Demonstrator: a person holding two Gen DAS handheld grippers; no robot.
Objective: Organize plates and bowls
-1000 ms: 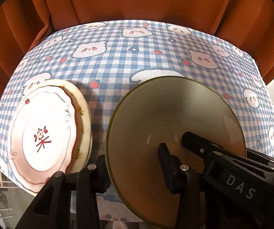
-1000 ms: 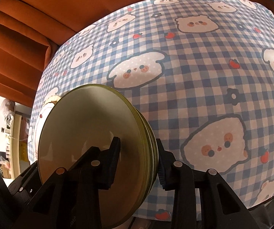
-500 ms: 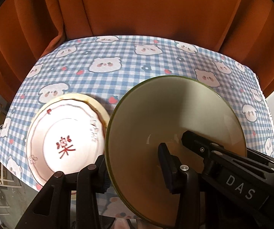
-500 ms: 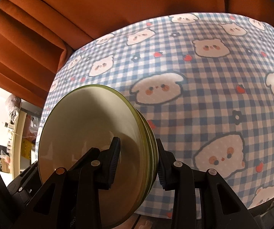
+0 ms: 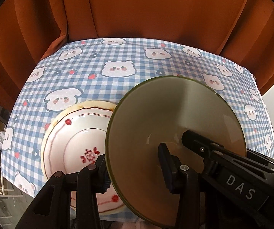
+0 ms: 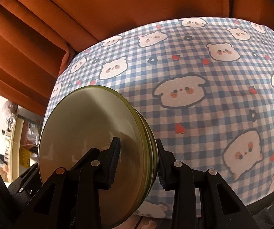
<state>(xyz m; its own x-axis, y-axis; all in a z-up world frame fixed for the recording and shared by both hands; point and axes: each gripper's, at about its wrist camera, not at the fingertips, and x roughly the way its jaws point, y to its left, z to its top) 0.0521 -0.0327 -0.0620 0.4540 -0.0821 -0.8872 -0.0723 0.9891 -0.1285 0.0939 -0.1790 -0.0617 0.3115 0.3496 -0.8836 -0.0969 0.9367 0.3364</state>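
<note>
A stack of olive-green bowls [image 5: 175, 118] is held in the air above the table, gripped from both sides. My left gripper [image 5: 135, 171] is shut on its left rim. My right gripper [image 6: 137, 162] is shut on the opposite rim, where the stack [image 6: 91, 129] shows several nested edges. My right gripper also shows inside the bowl in the left wrist view [image 5: 203, 148]. A white plate with a red flower [image 5: 76, 145] lies on a cream plate [image 5: 91, 105] at the table's left, partly under the bowls.
The table has a blue checked cloth with bear prints [image 5: 118, 68], also seen in the right wrist view [image 6: 213, 95]. An orange curtain [image 5: 137, 9] hangs close behind. The table's left edge drops off to clutter [image 6: 13, 114] on the floor.
Both grippers have lifted the green bowls higher and back from the table. The plates now sit lower and closer under the bowls in the left wrist view. More curtain shows.
</note>
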